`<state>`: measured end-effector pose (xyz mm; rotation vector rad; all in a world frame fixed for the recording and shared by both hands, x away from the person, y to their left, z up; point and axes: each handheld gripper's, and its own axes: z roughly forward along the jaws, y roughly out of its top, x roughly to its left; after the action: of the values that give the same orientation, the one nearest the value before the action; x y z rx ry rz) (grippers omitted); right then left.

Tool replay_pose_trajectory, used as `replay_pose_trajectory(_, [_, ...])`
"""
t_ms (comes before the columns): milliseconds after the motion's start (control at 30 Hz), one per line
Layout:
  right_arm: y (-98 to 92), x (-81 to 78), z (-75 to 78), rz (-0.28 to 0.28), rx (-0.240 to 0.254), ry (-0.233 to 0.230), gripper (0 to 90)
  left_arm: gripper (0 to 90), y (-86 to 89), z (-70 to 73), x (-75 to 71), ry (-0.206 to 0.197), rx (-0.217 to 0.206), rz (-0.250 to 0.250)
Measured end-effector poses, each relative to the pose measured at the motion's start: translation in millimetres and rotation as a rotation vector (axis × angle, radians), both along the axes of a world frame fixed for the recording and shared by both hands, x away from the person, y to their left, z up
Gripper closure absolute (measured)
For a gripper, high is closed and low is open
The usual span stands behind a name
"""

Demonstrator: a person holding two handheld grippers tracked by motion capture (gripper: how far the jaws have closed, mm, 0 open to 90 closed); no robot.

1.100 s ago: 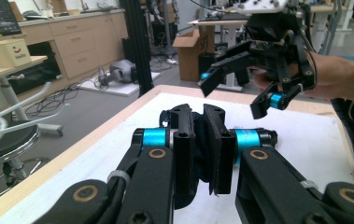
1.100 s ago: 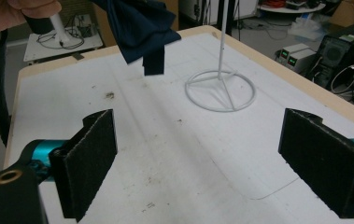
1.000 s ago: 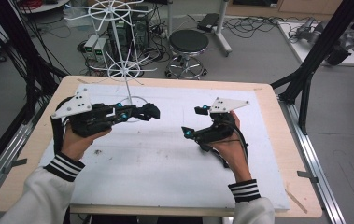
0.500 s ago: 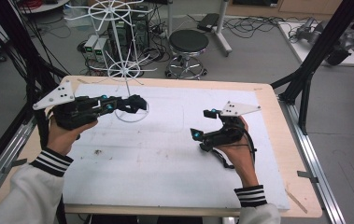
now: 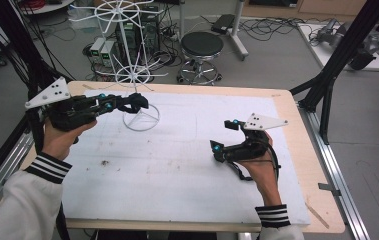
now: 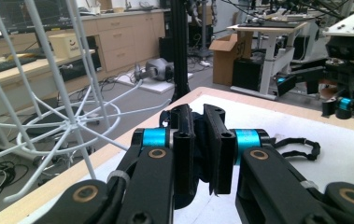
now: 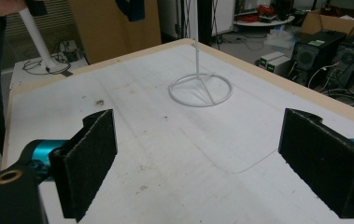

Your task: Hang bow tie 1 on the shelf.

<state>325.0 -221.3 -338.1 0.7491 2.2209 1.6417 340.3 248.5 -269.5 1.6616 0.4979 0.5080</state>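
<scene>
Cables, a round stool (image 5: 202,46) and computer cases crowd the floor behind a tabletop (image 5: 297,165) covered with a scuffed white sheet. On that sheet, toward the far left, stands the white wire rack (image 5: 133,75) — a thin pole rising from a ring base, with spoked wire tiers higher up.

The left gripper (image 5: 138,102) is held level at the pole, its tip just above the ring base. In the left gripper view its fingers (image 6: 184,144) are pressed together with nothing between them, and the rack's spokes and pole lie off to one side. From above, the tip overlaps the pole, so I cannot say for certain whether it touches or merely sits beside it.

The right gripper (image 5: 223,136) waits well apart over the sheet's right half, its fingers (image 7: 90,161) spread wide and empty, facing the ring base across bare sheet.

Judging by this, the work is at an early stage — the rack stands upright and ungrasped, its tiers bare. Any gripping, shifting or steadying of it remains to be done.
</scene>
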Motion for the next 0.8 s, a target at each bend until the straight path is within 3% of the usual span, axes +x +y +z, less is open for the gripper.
replay_pose_trajectory(67, [-2.5,-1.1,-1.2,-0.004,-0.001,0.005,11.0,82.3,-0.4,1.3,2.8,0.003,0.017,0.007])
replay_pose_trajectory(500, [-8.0,-3.8,-0.2,-0.007,0.009,-0.002,11.0,82.3,0.5,10.1,18.6,0.041,0.028,0.031])
replay_pose_trajectory(800, [-9.0,-3.7,-0.4,-0.011,0.008,0.001,11.0,82.3,-5.1,19.6,31.7,0.080,0.099,0.029])
